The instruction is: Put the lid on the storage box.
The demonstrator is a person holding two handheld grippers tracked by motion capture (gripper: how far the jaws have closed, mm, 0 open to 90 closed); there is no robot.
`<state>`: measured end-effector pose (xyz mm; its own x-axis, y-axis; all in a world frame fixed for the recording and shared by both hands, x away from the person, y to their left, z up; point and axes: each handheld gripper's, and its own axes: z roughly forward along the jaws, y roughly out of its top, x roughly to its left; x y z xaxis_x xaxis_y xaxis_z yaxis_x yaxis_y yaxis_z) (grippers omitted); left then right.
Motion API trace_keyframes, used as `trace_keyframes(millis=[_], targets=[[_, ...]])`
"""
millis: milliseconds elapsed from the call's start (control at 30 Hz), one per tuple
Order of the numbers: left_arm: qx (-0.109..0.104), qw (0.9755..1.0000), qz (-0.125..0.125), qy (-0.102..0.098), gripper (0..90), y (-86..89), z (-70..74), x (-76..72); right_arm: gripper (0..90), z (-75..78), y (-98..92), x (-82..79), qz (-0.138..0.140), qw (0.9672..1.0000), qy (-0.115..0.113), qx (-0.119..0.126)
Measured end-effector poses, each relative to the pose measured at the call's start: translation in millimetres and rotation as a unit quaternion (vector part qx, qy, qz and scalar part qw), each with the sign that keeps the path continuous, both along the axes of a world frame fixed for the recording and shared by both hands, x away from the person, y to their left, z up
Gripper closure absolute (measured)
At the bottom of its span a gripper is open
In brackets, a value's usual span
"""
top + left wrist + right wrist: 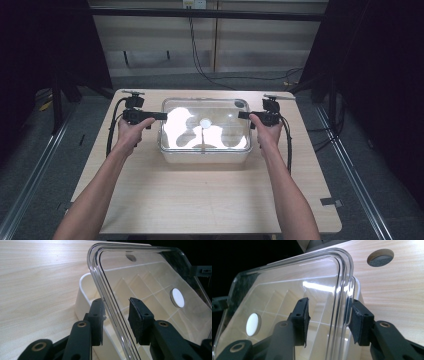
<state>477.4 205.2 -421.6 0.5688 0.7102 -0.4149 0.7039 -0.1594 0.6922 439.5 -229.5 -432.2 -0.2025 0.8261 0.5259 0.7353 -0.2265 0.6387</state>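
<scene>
Seen nearest, on either short side of the white compartment box (205, 152): a person's left hand (131, 132) and right hand (267, 134). Held the left gripper (116, 315) and right gripper (328, 320), each straddling an end edge of the clear lid (204, 122), pads spread and clear of the plastic, nothing clamped. Rested over the box top, that lid, a white round disc (177, 298) at its middle. Stood at the middle of the wooden table (200, 200), toward its far half. Lay beyond the box, cables on the floor.
</scene>
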Motion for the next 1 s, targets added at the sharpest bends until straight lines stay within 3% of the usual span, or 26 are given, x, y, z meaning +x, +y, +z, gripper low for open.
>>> trace_keyframes(millis=[367, 633, 833, 1000], targets=[[-0.008, 0.9998, 0.002, 0.017, 62.1, -0.6, -8.8, 3.6, 52.6, -6.1, 2.5, 2.3, -0.005, 0.9999, 0.003, -0.010], [-0.006, 0.9999, 0.001, 0.016, 61.7, -1.0, -9.4, 3.8, 46.9, -3.7, 10.2, 0.1, -0.007, 0.9987, -0.011, -0.049], [-0.018, 0.9997, 0.009, 0.013, 61.6, -3.6, -10.4, 1.0, 44.6, -3.3, 11.5, -0.5, -0.010, 0.9982, -0.011, -0.058], [-0.016, 0.9998, 0.004, 0.010, 61.6, -2.8, -9.9, 1.2, 44.2, -0.8, 11.2, -1.9, -0.007, 0.9979, -0.016, -0.062]])
